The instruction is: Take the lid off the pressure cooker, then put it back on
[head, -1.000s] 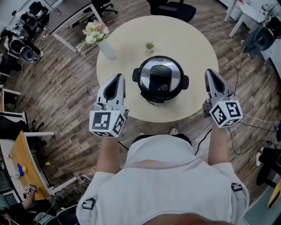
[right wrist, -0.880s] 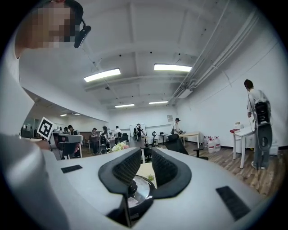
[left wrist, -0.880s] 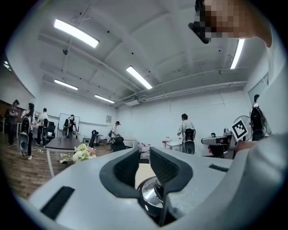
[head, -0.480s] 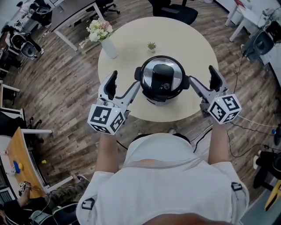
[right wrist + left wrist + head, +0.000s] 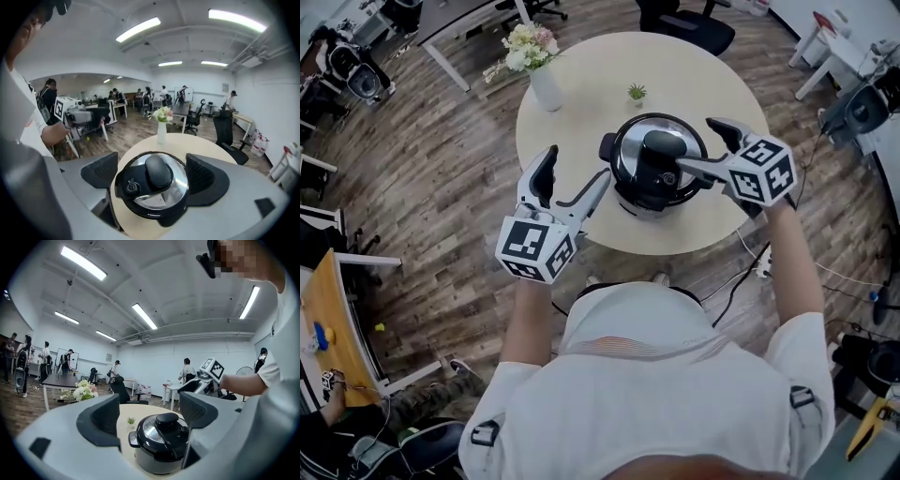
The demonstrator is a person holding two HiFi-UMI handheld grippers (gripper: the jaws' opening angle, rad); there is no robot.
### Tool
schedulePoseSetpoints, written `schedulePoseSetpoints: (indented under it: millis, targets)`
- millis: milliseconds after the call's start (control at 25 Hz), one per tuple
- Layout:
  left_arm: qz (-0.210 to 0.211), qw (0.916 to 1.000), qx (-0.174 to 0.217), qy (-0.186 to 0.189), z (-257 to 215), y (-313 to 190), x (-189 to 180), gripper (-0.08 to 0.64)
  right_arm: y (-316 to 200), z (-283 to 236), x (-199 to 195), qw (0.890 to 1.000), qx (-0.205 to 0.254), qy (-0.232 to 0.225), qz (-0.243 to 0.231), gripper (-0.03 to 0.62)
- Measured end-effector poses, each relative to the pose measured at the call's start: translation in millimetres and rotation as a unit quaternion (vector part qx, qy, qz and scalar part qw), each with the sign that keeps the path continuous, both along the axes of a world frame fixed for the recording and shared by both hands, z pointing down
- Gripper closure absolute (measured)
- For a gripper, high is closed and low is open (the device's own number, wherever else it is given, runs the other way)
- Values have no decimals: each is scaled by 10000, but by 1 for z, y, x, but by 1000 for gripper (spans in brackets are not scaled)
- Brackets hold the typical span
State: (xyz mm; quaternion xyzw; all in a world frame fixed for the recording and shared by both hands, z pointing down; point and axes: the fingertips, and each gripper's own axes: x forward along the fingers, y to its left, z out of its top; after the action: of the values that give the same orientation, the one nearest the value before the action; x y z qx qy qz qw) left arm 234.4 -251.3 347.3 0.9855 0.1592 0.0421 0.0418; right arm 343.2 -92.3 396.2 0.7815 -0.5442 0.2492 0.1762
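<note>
In the head view I'm looking down on the pressure cooker (image 5: 659, 178), which is sitting on the round table (image 5: 581, 112) with its lid (image 5: 661, 155) in place and the black knob (image 5: 664, 142) facing up. I'm holding the left tool (image 5: 577, 167) just left of the cooker, jaws spread wide with only bare table between them. The right tool (image 5: 694, 142) is hanging over the cooker's right side, its jaws also spread wide. Both tools have just been opening. A vase of flowers (image 5: 546, 89) is standing beyond the cooker to the left, and a small plant (image 5: 637, 93) just beyond it.

In the left gripper view the cooker is showing low between the wide jaws and ahead of them, untouched. The right tool is hovering past the cooker's far side.

In the right gripper view I'm looking down onto the lid. It is lying framed between the two wide jaws, and neither is clamping it.
</note>
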Motion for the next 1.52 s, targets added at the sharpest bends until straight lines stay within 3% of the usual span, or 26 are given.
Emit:
schedulePoseSetpoints:
  millis: [160,320,640,920,1080,1160,1360,1520]
  targets:
    - [-71,10000,-59,12,4,-7,-8,175,-34,54,10,9886,-1263,-507,-650,135]
    - [-121,9999,-92,-1,7,-14,-15,175,-49,92,19,9682,-2173,-878,-872,135]
    - [-149,9998,-93,-40,10,-17,-26,175,-55,121,17,9334,-3170,-1160,-1219,137]
    - [-155,9998,-83,-75,15,-18,-25,175,-54,139,15,9167,-3549,-1271,-1323,146]
    - [-120,9999,-67,-97,16,-19,-23,175,-58,139,19,9149,-3609,-1279,-1278,159]
    - [-82,9999,-45,-117,16,-17,-21,175,-58,139,23,9157,-3644,-1254,-1138,202]
    - [-58,9998,-26,-163,19,-16,-19,175,-59,138,24,9129,-3765,-1208,-1020,211]
    - [-40,9998,-25,-191,21,-16,-20,175,-60,137,23,9091,-3837,-1295,-981,267]
